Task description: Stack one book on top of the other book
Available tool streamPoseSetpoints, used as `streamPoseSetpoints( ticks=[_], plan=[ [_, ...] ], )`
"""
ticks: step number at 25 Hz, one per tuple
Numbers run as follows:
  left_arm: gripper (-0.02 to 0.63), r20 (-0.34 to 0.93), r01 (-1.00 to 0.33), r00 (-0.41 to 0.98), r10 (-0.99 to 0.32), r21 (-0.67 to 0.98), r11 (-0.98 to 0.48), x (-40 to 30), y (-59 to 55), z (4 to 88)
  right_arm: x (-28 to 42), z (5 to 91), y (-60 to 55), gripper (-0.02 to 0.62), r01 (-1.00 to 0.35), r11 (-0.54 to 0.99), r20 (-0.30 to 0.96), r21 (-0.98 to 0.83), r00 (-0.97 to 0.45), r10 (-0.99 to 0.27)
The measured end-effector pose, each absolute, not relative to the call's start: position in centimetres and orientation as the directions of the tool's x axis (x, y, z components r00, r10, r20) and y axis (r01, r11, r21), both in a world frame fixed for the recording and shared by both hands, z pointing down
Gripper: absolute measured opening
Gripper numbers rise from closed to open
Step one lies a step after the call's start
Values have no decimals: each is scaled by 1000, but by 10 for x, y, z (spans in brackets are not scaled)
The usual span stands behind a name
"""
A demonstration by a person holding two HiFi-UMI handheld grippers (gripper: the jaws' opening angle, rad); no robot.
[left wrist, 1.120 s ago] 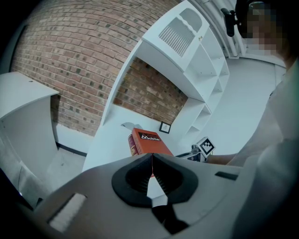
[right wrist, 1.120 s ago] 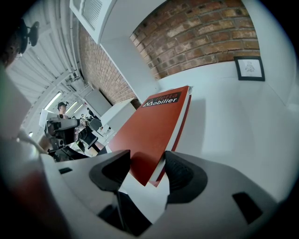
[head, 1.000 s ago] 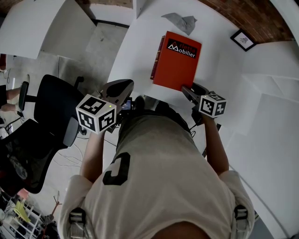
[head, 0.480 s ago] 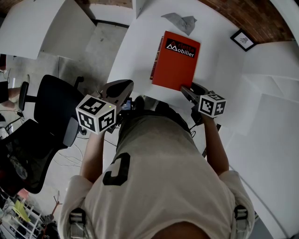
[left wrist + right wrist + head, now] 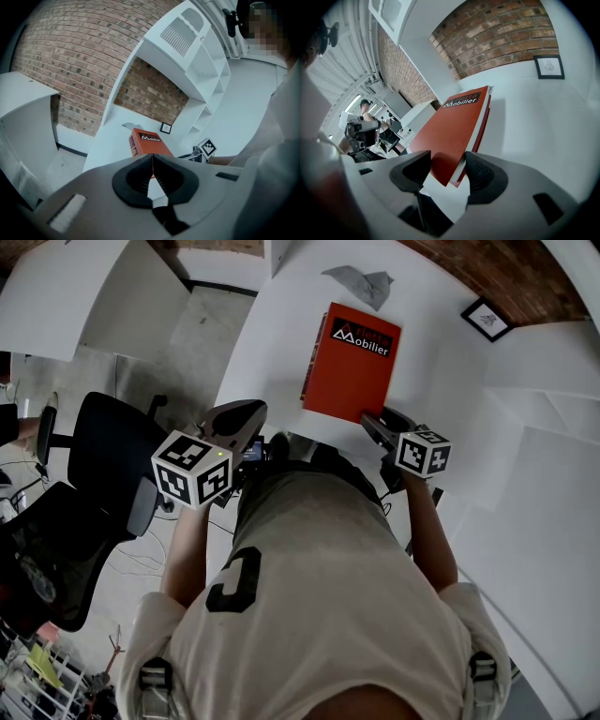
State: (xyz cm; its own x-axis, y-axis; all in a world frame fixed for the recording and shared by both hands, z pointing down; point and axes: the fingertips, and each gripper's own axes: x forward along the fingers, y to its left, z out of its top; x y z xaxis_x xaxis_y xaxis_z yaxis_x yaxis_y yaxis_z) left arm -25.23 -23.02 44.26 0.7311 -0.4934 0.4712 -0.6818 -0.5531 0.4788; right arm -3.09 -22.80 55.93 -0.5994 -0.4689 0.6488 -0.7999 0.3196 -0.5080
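An orange-red book (image 5: 352, 357) titled "Mobilier" lies flat on top of a darker red book (image 5: 308, 362), whose spine shows along its left side, on the white table (image 5: 431, 362). My right gripper (image 5: 380, 420) is at the top book's near right corner. In the right gripper view that corner of the orange-red book (image 5: 454, 126) fills the gap between the jaws of my right gripper (image 5: 447, 164), and both pads touch it. My left gripper (image 5: 261, 409) hangs off the table's near left edge, shut and empty. In the left gripper view both books (image 5: 150, 143) lie ahead of the left gripper (image 5: 152, 161).
A crumpled grey sheet (image 5: 361, 282) lies beyond the books. A small framed picture (image 5: 487, 320) leans on the brick wall at the far right. A black office chair (image 5: 103, 456) stands on the floor to the left. White shelving (image 5: 201, 70) rises on the right.
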Motion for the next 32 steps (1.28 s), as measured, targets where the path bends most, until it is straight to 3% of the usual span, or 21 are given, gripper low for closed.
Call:
streamPoseSetpoints(
  ticks=[11,21,27,32],
  plan=[
    [5,462,-693,721,-517,465,-551,-269,-231,437,-8,543,-227,256,-873,256,656,-415,-483,-580],
    [5,433,-672,740,-515,452,-586,-263,-224,430,-9,482,-247,256,-834,239,469,-497,-490,-735],
    [5,417,-671,741,-526,445,-593,-265,-218,426,-18,457,-243,256,-807,263,398,-529,-510,-763],
    [5,398,-643,765,-506,432,-632,-256,-213,420,-36,437,-230,255,-694,283,288,-662,-585,-758]
  ],
)
